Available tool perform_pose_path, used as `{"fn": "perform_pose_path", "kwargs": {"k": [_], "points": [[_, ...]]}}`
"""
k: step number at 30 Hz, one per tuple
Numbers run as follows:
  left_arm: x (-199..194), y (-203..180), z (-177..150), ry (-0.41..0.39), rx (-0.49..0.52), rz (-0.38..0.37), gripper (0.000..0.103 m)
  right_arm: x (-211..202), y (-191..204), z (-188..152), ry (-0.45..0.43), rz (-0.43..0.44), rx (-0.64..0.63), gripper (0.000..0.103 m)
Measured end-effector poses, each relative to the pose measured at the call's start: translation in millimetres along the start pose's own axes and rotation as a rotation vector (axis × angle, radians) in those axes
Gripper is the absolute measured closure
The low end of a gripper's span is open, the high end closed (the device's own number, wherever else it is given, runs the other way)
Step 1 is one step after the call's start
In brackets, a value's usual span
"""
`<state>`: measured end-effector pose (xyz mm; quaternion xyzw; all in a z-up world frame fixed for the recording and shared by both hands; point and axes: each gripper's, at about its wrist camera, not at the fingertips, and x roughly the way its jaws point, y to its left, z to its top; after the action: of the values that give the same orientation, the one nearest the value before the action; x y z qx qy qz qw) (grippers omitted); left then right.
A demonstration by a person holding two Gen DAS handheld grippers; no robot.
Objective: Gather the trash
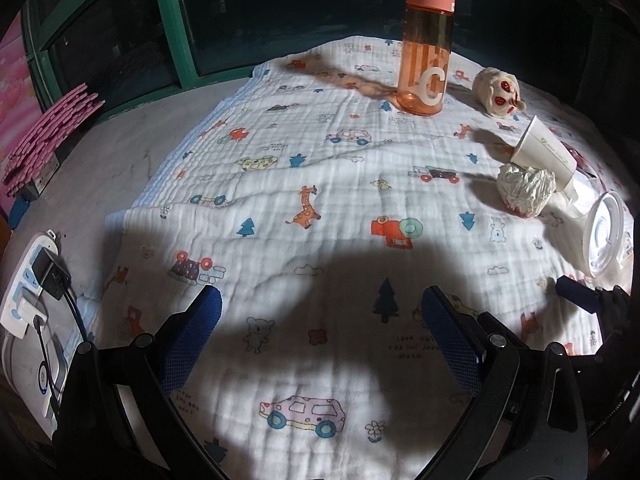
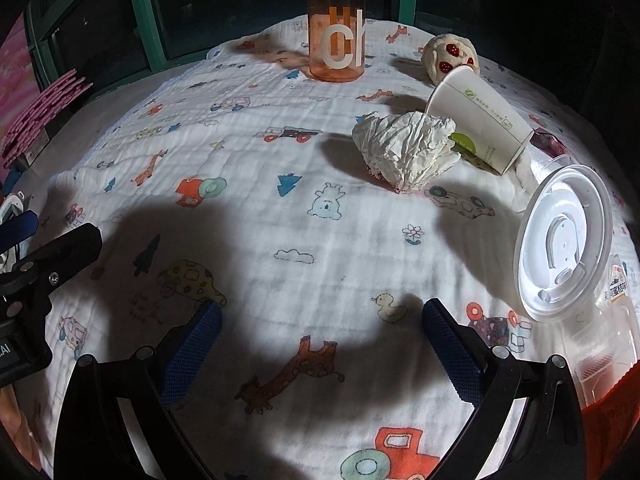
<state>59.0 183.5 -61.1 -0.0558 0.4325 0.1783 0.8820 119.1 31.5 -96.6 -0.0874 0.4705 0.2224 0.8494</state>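
Grippers first: the right gripper (image 2: 322,320) and the left gripper (image 1: 322,304) both hover wide apart and empty over the printed blanket (image 2: 280,216). Nearest the right one lies a clear lidded cup (image 2: 564,244) on its side; I would square the fingers across its body, not the lid. Beyond sit crumpled paper (image 2: 404,148) touching a tipped paper cup (image 2: 480,120), then an orange bottle (image 2: 336,40). Only the left view shows the power strip (image 1: 28,280).

White "C" on the orange water bottle (image 1: 426,48), "ch" from the other side.
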Motion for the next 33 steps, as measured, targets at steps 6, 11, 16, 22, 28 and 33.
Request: {"fn": "perform_pose_path", "kwargs": {"k": [6,11,16,22,28,33], "points": [[2.6,-1.9,-1.0,0.003,0.004,-0.002,0.005,0.3,1.0,-0.7,0.003,-0.011,-0.01,0.006],[5.0,-5.8,-2.9,0.003,0.002,0.0,0.005,0.3,1.2,-0.2,0.003,-0.012,-0.01,0.006],[4.7,-5.7,-2.9,0.004,0.01,-0.002,0.005,0.4,1.0,0.0,0.003,-0.011,-0.01,0.006],[4.0,-4.0,-2.7,0.007,0.015,0.001,0.005,0.5,1.1,-0.2,0.003,-0.011,-0.01,0.006],[4.0,-4.4,-2.2,0.008,0.016,0.001,0.005,0.7,1.1,0.0,0.003,-0.011,-0.01,0.006],[4.7,-2.9,-3.3,0.013,0.016,0.003,0.005,0.8,1.4,0.1,0.004,-0.011,-0.01,0.006]]}}
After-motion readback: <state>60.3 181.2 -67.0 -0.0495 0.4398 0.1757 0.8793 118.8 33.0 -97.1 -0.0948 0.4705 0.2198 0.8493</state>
